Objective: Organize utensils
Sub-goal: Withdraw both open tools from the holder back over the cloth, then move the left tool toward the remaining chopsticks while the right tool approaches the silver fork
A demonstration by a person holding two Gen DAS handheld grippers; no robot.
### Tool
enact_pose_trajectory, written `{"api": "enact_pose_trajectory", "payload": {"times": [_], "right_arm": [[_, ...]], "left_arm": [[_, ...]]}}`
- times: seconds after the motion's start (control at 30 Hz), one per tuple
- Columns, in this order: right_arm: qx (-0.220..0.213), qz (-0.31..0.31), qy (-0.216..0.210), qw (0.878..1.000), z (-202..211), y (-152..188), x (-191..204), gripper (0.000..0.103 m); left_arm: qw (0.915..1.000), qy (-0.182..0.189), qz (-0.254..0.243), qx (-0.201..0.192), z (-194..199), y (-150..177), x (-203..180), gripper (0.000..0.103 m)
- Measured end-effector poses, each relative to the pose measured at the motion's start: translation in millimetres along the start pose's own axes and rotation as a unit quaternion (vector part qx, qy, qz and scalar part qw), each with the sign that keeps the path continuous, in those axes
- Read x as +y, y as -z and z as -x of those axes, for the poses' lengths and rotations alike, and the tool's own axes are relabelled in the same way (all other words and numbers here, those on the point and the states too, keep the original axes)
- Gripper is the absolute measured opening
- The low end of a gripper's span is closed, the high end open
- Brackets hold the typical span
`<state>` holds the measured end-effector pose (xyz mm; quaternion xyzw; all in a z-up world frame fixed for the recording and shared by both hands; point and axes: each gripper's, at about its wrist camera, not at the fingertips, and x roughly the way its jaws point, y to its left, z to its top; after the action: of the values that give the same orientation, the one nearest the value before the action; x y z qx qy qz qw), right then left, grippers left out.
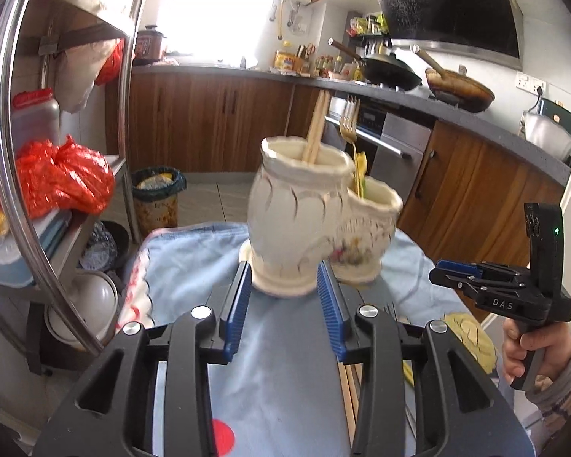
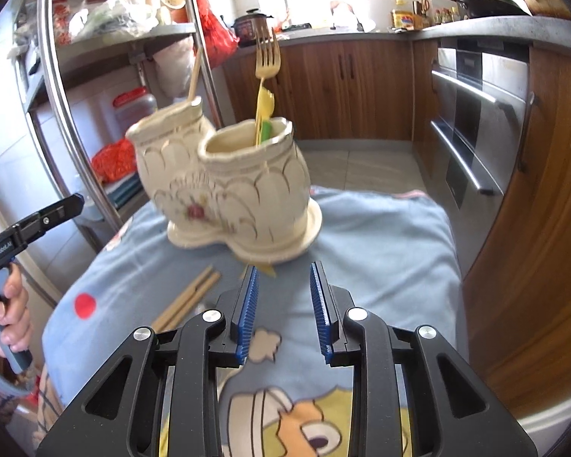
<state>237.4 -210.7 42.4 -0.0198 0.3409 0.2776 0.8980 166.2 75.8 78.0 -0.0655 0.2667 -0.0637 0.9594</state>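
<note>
Kitchen: wood-fronted cabinets (image 2: 361,91), grey counter, steel shelf rack at left. Worktop covered by a soft light-blue cartoon-print cloth (image 2: 380,251). On it stands a cream glazed ceramic twin-pot utensil holder (image 2: 228,186), scalloped relief, openings up. Long axes upright: wooden chopsticks (image 1: 316,125) in one pot, gold metal fork (image 2: 267,61), tines up, in the other. Loose chopstick pair (image 2: 188,297) lies flat on the cloth. Left gripper (image 1: 285,285) and right gripper (image 2: 283,289): both partly open, nothing between the blue ribbed pads.

Ahead of the blue ribbed fingers (image 2: 250,297) stands a cream holder (image 2: 228,186) with gold scallop lines and a pink flower. In it are a gold fork (image 2: 267,61) and tan chopsticks (image 1: 316,129). Under the fingers lies a pale blue cloth (image 2: 380,251) with a red dot and a cartoon print.
</note>
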Motion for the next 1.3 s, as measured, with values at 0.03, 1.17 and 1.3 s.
{"api": "enact_pose_trajectory", "payload": {"times": [0.03, 1.17, 1.3], "right_arm": [[0.002, 0.002, 0.001, 1.000, 1, 2, 1, 0.033], [0.102, 0.068, -0.003, 0.992, -10, 57, 47, 0.038], [0.101, 0.070, -0.002, 0.992, -10, 57, 47, 0.038]], "left_arm": [[1.0000, 0.002, -0.002, 0.005, -1, 4, -2, 0.036], [0.9846, -0.005, -0.079, 0.156, -63, 61, -51, 0.036], [0.9839, -0.006, -0.084, 0.158, -65, 61, -53, 0.036]]}}
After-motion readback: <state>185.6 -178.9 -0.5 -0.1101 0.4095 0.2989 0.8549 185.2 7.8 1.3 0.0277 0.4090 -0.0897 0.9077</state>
